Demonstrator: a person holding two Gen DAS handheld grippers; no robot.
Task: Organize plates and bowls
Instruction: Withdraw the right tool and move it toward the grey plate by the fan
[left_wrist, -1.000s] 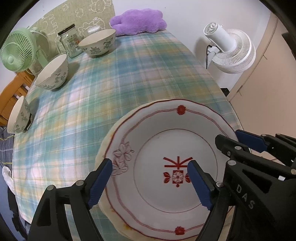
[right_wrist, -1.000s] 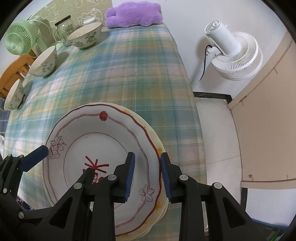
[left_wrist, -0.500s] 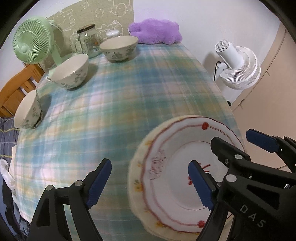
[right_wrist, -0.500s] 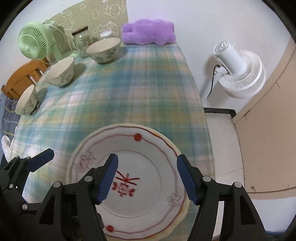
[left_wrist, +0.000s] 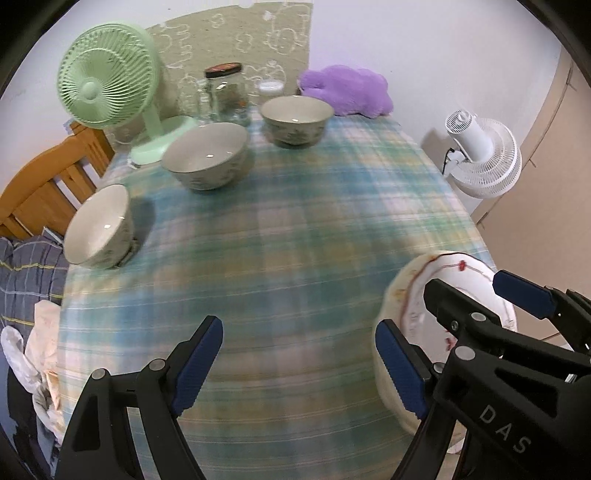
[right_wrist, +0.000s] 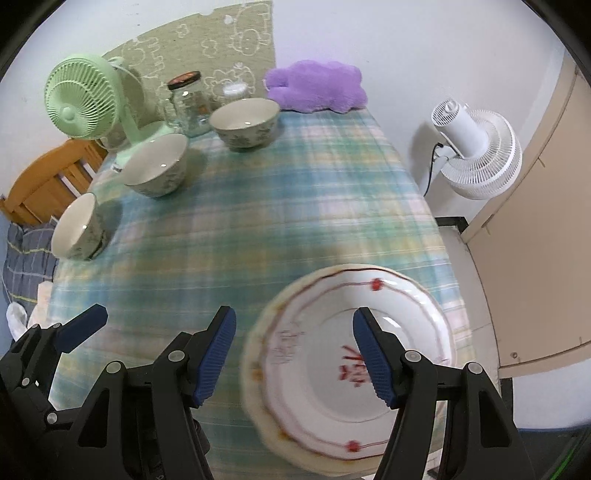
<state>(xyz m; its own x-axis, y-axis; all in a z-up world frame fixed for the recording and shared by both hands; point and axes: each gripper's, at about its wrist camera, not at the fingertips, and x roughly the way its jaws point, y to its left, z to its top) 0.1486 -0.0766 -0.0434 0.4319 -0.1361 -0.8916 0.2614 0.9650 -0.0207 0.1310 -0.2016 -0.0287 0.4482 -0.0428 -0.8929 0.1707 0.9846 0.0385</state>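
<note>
A stack of plates (right_wrist: 325, 369), its top one white with red lines and a red mark, lies on the plaid table (right_wrist: 277, 221) at the near right corner. My right gripper (right_wrist: 294, 317) hovers open over the stack's left edge, touching nothing. My left gripper (left_wrist: 297, 332) stands open over bare cloth, with the plates (left_wrist: 413, 295) off to its right. Three flower-patterned bowls sit apart along the far left: one at the back (left_wrist: 295, 118), one in the middle (left_wrist: 205, 151) and one tilted at the left edge (left_wrist: 98, 225).
A green fan (left_wrist: 107, 74), a glass jar (left_wrist: 225, 96) and a purple plush (left_wrist: 347, 90) line the table's far end. A white fan (left_wrist: 480, 155) stands on the floor to the right. A wooden chair (left_wrist: 40, 184) and crumpled cloths (left_wrist: 26, 258) lie to the left.
My right gripper opened and let go of the top plate's rim. Both grippers rose and drew leftward off the plates, so the bowls now show larger.
</note>
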